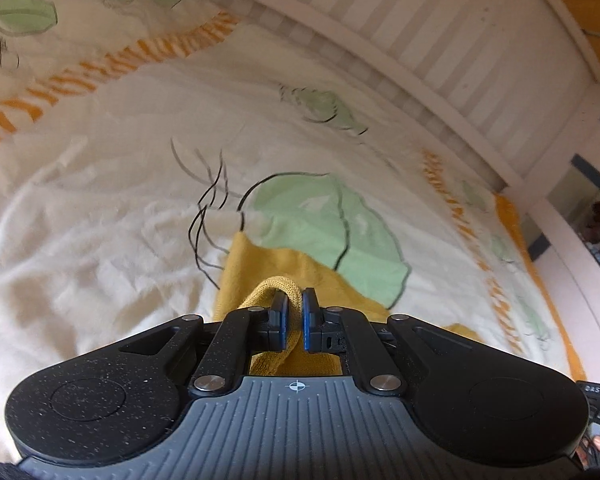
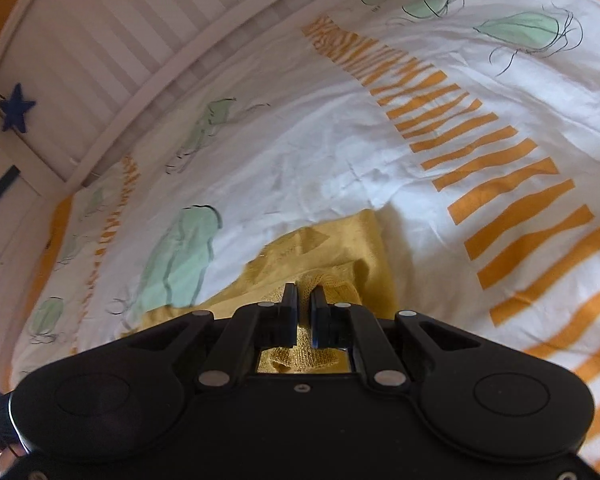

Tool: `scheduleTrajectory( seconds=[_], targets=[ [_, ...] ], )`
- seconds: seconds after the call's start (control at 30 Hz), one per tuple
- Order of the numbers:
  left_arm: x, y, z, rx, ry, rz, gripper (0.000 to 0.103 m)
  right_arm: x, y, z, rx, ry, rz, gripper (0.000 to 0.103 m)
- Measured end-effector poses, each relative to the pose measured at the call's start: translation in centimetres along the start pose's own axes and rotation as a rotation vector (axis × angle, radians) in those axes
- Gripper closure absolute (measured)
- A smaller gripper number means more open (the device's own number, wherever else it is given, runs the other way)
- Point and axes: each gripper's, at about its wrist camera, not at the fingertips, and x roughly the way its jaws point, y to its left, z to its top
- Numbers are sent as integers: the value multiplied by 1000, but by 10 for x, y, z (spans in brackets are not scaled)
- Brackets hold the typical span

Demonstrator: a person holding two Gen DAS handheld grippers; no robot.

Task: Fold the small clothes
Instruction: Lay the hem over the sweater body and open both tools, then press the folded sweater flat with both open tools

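A small mustard-yellow knit garment lies on a white bedspread printed with green leaves and orange stripes. My left gripper is shut on a ribbed edge of the garment, which loops over its blue-padded fingers. In the right wrist view the same garment bunches in front of my right gripper, which is shut on a fold of the knit fabric. Most of the garment under both grippers is hidden.
A white slatted bed rail runs along the far edge of the bedspread; it also shows in the right wrist view, with a blue star hanging on it. A wall and shelf lie beyond the bed's corner.
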Motion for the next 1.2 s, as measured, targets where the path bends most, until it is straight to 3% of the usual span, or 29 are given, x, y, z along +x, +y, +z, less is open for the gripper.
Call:
scheduleTrajectory(
  seconds=[0.17,0.2,0.3,0.33,0.4,0.6,0.73,0.97,1.2],
  targets=[
    [22,5,0,2,23,31,95,21,-8,1,-10,-7,-22,90],
    [23,5,1,6,9,40,92,24,-11,1,3,-12,-19,85],
    [23,3,4,18,-19,76,60,28,-16,5,22,-59,-44,76],
    [20,1,4,28,-35,84,59,27,-16,5,12,-72,-68,64],
    [14,-5,2,75,-40,89,59,22,-13,6,-24,-86,-106,51],
    [-1,-37,-22,332,46,35,58,0,19,-4,-232,-63,-111,51],
    [-6,-49,-47,451,164,-27,58,0,42,-26,-384,34,-90,51],
    [9,-43,-63,489,254,-5,58,23,57,-59,-564,151,-129,51],
    [35,-44,-52,467,209,6,55,46,65,-59,-639,125,-160,48]
  ],
)
